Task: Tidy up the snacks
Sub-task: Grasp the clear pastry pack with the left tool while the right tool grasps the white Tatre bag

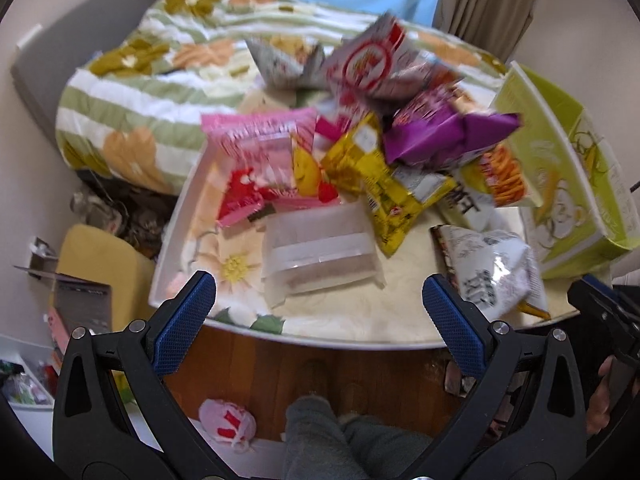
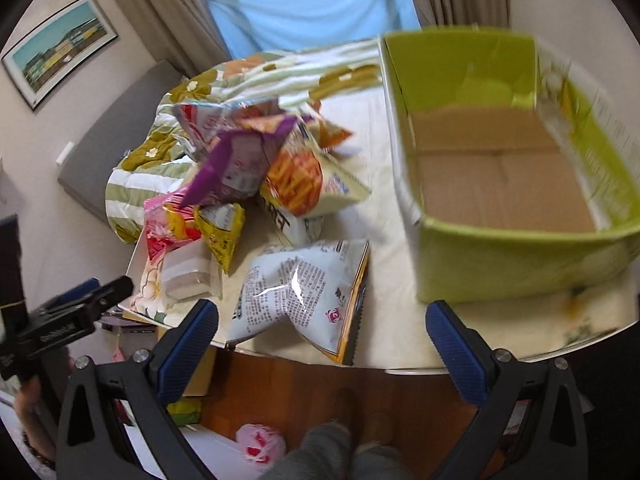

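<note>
A heap of snack packets (image 1: 360, 128) lies on a white table (image 1: 360, 328) spread with a pale floral cloth; both frames are blurred, so brand lettering cannot be read. The left gripper (image 1: 320, 304) hovers over the table's near edge with its blue-padded fingers (image 1: 184, 316) spread wide and nothing between them; the right gripper (image 2: 322, 328) is likewise splayed and empty, held above the same edge. In the left wrist view a purple packet (image 1: 440, 132) sits high in the heap, with a yellow packet (image 1: 372, 176) beneath it and a pink packet (image 1: 260, 140) to the left; a clear plastic container (image 1: 320, 252) lies just in front of them, nearest the left gripper. A white crinkled bag (image 2: 304, 292) printed with dense text lies apart from the heap at the table's near edge, directly ahead of the right gripper; its lower corner appears to overhang the rim, though the distortion makes that uncertain. A lime-green cardboard box (image 2: 500, 264) stands open-topped on the right side of the table, its brown floor bare; an orange packet (image 2: 296, 184) lies between the heap and the box. A striped floral quilt (image 1: 132, 100) is bundled at the table's far left; behind it hang beige curtains (image 2: 160, 12) and a light blue sheet (image 2: 312, 4). Below the table, a grey-trousered leg (image 1: 316, 436) shows over a wooden floor (image 1: 280, 368).
</note>
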